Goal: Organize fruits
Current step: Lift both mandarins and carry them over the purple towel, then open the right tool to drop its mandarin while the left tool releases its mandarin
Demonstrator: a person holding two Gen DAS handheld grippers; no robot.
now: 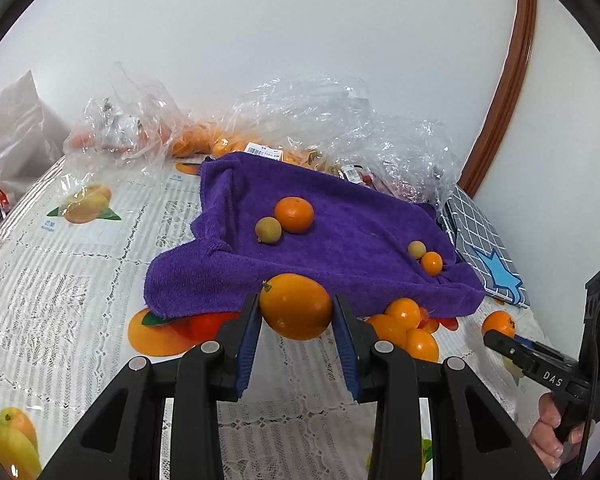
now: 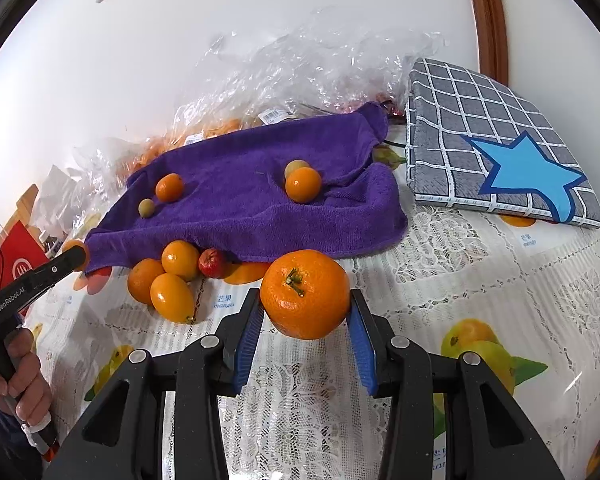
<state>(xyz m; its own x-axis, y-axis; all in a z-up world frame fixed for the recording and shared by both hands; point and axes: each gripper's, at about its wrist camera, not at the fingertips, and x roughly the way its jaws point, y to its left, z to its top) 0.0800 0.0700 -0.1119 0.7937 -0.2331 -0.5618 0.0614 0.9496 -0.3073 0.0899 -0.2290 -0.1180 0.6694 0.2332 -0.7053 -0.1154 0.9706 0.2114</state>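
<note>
Left hand-held gripper (image 1: pixel 296 316) is clamped on an oval kumquat (image 1: pixel 295 306), long axis across the jaws. Right hand-held gripper (image 2: pixel 306 312) grips a mandarin (image 2: pixel 305 294). Purple towel (image 2: pixel 240 208) lies straight ahead of both, about equally near.

Both wrist fisheyes close above the lace-patterned tablecloth (image 1: pixel 80 312), angled down, sharing the rumpled purple towel (image 1: pixel 340 232) from left and right.

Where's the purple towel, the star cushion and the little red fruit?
purple towel (image 2: pixel 236 184), right wrist view, bare middle of the cloth
star cushion (image 2: pixel 528 168), right wrist view, on the blue star
little red fruit (image 2: pixel 213 263), right wrist view, its round side
</note>
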